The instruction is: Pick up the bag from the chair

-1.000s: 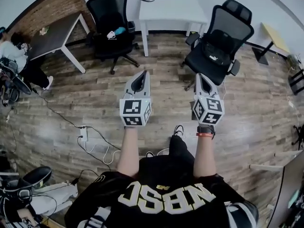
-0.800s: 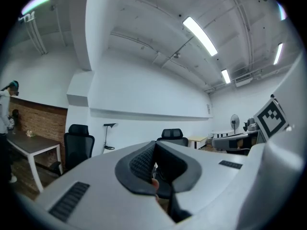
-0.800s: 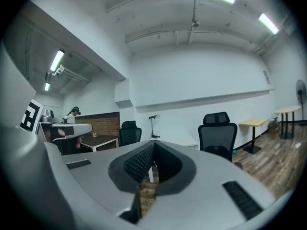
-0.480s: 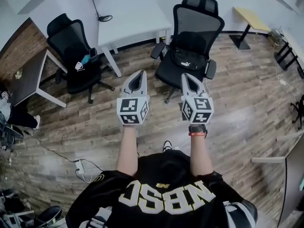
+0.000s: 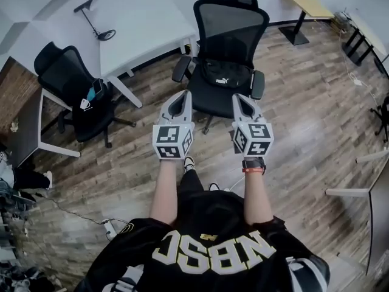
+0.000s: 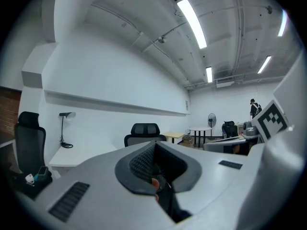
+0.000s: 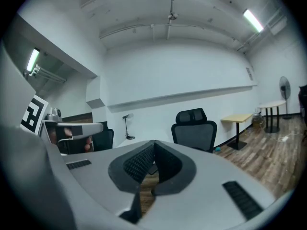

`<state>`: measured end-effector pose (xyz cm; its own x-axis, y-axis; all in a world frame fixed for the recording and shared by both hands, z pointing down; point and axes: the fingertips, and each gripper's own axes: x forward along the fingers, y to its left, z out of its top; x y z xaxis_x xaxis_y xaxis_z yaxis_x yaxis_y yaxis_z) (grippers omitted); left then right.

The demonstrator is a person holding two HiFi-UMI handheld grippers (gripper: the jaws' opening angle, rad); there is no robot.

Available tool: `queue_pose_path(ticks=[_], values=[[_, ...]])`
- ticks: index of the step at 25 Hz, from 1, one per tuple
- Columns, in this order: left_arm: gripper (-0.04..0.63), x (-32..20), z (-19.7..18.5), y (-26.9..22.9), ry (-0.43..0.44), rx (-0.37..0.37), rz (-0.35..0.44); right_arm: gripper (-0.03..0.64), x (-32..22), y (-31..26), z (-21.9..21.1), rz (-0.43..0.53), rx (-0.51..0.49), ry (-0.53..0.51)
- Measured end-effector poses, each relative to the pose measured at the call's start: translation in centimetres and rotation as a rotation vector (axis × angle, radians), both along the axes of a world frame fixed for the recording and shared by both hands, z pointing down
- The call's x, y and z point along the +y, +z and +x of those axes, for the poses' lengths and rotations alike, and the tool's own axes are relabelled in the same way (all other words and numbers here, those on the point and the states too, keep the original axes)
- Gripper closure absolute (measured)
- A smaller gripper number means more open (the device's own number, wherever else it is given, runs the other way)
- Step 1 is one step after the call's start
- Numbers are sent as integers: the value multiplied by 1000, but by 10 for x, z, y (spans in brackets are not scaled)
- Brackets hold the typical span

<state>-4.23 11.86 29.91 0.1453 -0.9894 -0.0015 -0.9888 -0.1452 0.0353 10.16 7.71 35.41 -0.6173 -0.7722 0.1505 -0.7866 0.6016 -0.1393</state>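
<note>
Head view: black bag (image 5: 226, 76) lies on the seat of the chair (image 5: 230, 23), upper centre of frame, long axis left-right. Left hand-held gripper (image 5: 181, 100) and right hand-held gripper (image 5: 241, 100): jaws together, empty. Bag above, between them; right nearer.

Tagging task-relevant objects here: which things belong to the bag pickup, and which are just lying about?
Job: black bag; the chair under it; left claw and right claw, both shut.
Lying about: second chair; white desk; lamp; yellow table.
</note>
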Motion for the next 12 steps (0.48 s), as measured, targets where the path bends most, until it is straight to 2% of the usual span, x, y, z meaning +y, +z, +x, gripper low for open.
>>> queue_pose_path(ticks=[6,12], values=[[584,-78,2,15,98,16,-12,609,-55,14,-1,-9,28,74],[584,-170,-6,20,232,39,8,609,-134,12,-18,-11,37,154]])
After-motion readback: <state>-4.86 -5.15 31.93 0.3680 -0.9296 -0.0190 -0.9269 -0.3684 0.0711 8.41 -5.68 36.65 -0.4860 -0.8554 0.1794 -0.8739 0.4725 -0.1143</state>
